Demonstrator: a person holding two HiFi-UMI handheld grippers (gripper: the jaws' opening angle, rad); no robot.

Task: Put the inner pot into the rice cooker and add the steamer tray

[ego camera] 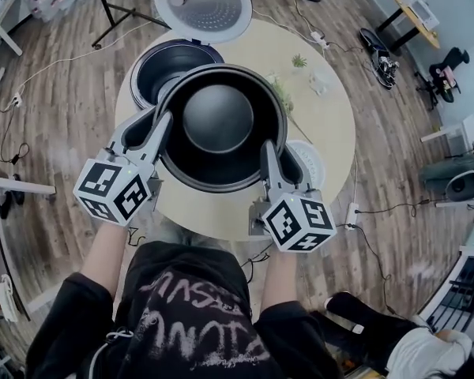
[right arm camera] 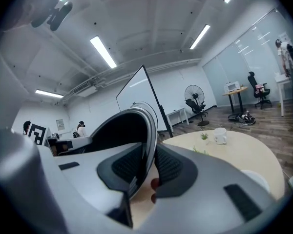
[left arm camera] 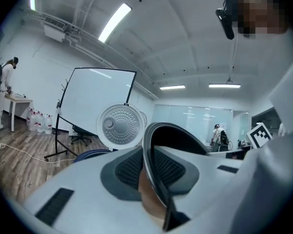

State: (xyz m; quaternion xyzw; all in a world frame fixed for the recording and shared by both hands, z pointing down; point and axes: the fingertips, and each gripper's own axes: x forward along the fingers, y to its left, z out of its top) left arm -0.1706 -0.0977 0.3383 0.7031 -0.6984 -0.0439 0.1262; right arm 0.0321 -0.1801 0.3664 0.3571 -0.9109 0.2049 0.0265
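Inner pot: aloft over the table's near edge; rice cooker at its far-left edge.
Left hand-held gripper: pinching left rim.
Right hand-held gripper: pinching right rim.
Handling: stiff, probably slick; opposite rims suit.

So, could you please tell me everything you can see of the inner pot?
The inner pot is a round, deep bowl, dark inside with a dull sheen on its floor and a thin, paler flared rim. It looks like coated metal. It is upright, mouth up, and empty. The left gripper and right gripper pinch its rim on opposite sides, one jaw inside and one outside. It appears held above the table, just short of the open cooker.
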